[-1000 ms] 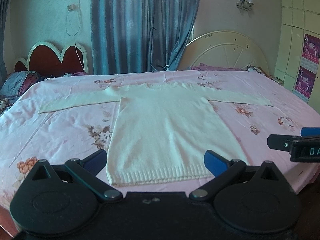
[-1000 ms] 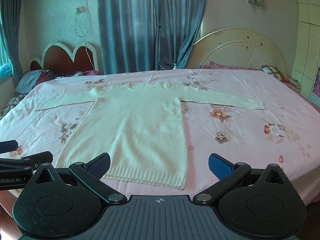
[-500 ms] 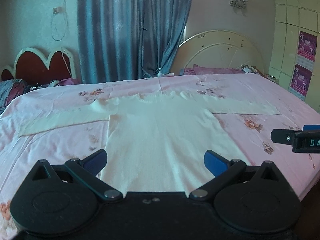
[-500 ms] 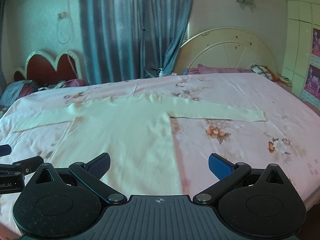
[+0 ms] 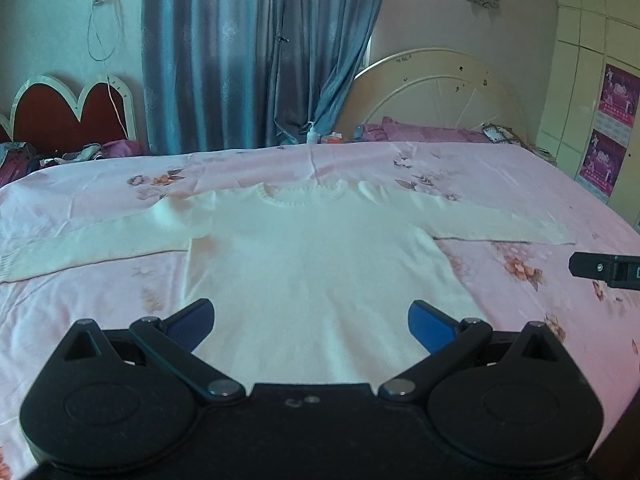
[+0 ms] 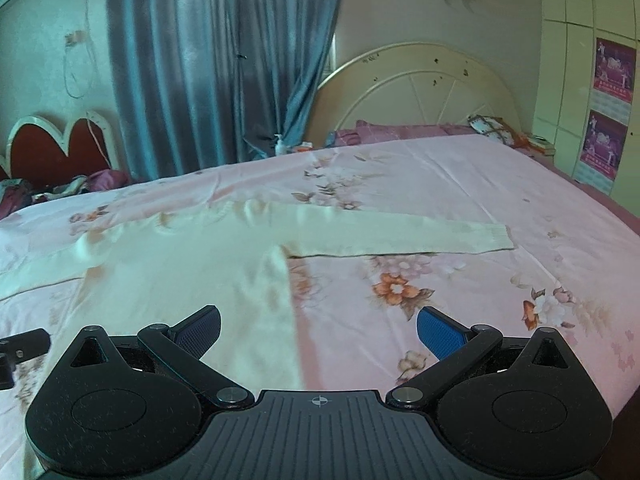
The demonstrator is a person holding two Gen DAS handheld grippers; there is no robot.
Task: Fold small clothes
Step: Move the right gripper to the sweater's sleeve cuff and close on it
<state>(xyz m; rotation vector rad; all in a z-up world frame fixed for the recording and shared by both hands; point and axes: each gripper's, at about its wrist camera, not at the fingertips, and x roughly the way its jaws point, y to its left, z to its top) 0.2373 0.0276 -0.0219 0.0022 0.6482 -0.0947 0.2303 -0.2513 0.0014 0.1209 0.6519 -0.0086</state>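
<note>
Cream sweater [image 5: 316,256] flat on the pink floral bed [image 5: 500,176], sleeves out sideways. Left hand-held gripper [image 5: 311,322] spread wide over the body panel, holding nothing. Right hand-held gripper [image 6: 319,329] also spread, straddling the sweater's right side edge; contact probably none, view blurred.

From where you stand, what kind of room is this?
Most likely a home bedroom. A cream sweater lies flat on a bed with a pink floral sheet, backed by a cream arched headboard and long blue curtains.
</note>
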